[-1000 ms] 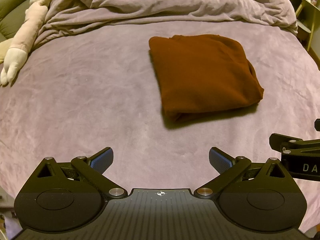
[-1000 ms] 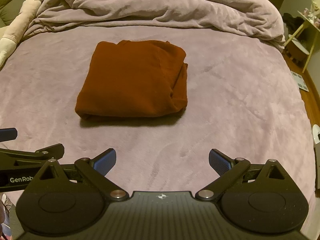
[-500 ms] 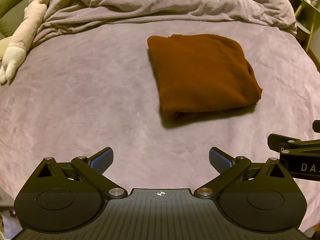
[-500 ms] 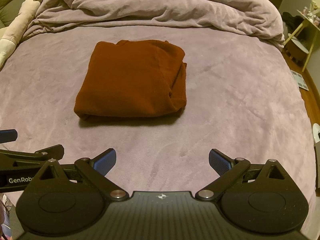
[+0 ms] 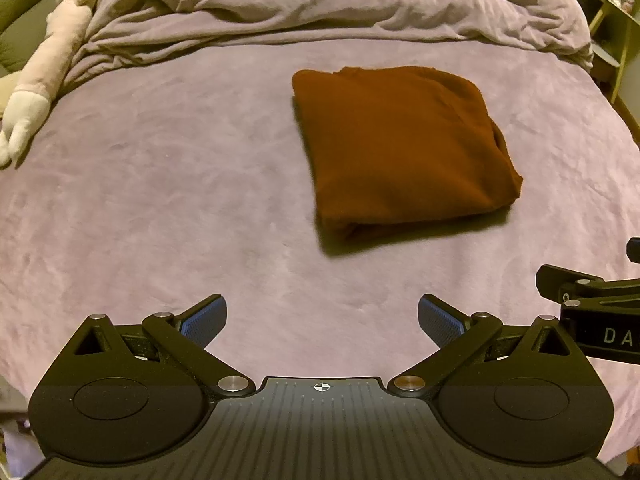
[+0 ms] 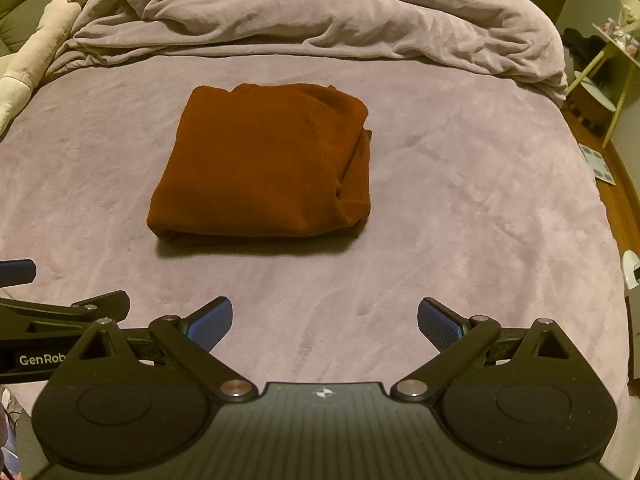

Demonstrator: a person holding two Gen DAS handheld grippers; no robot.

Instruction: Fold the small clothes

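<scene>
A rust-brown garment (image 5: 404, 148) lies folded into a thick rectangle on the mauve bed cover (image 5: 160, 184), layered edges toward its right side. In the right wrist view the same folded garment (image 6: 264, 160) sits centre-left. My left gripper (image 5: 322, 318) is open above the near part of the bed, well short of the garment, with nothing between its blue pads. My right gripper (image 6: 325, 320) is open too and empty, also held back from the garment. Each gripper shows at the other view's edge.
A rumpled mauve duvet (image 6: 320, 12) is bunched along the far side of the bed. A pale plush toy (image 5: 44, 68) lies at the far left. A small side table (image 6: 608, 76) and wooden floor are past the bed's right edge.
Both views have drifted very slightly; the garment sits a touch higher in each frame. Both grippers stay open and the garment has not been touched.
</scene>
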